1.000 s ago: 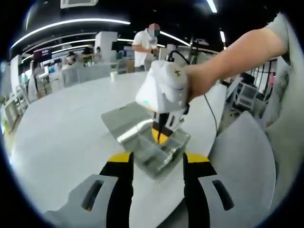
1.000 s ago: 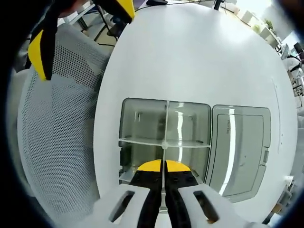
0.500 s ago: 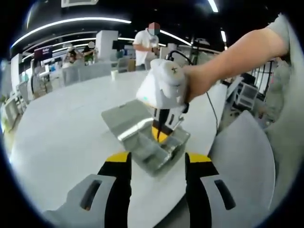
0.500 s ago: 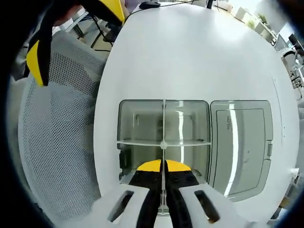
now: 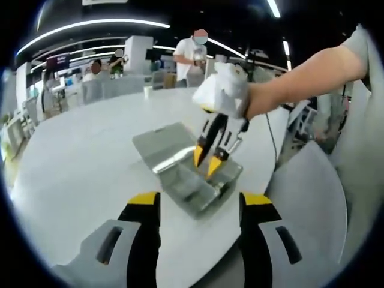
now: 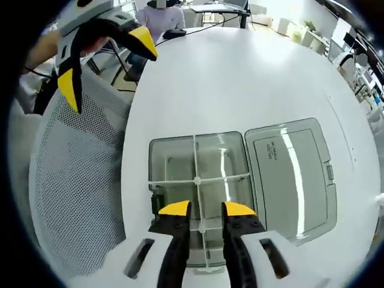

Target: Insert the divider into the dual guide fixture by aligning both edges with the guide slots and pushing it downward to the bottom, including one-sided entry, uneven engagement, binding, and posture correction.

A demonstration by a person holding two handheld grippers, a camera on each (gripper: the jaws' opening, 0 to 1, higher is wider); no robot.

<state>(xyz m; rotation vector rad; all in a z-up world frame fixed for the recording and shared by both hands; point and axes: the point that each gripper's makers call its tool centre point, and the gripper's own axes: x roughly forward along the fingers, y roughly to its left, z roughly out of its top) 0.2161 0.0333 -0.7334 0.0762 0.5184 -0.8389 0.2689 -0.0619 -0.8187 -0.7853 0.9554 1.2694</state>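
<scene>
My right tongs stood apart, jaws open with nothing between them, hovering over the near end of the clear box fixture. In the right gripper view the fixture sat on the white counter at about 6 o'clock, just above my yellow tips. The divider stood upright inside it, running from near end to far end, crossed by a second clear wall so the box read as four compartments. I could not tell if the divider was fully seated at the bottom. The hinged lid lay open flat at 3 o'clock of the box, touching it along the hinge edge. A mesh chair back stood at 9 o'clock beside the counter edge.

My left tongs were open too, wide gap, holding nothing, low at 6 o'clock in the left gripper view and short of the fixture. In that view the right tongs hung above the box with the yellow tips spread, my hand gripping the white body at 1 o'clock. The left tongs also showed at 10 o'clock in the right gripper view, jaws apart. People stood far back at 12 o'clock.
</scene>
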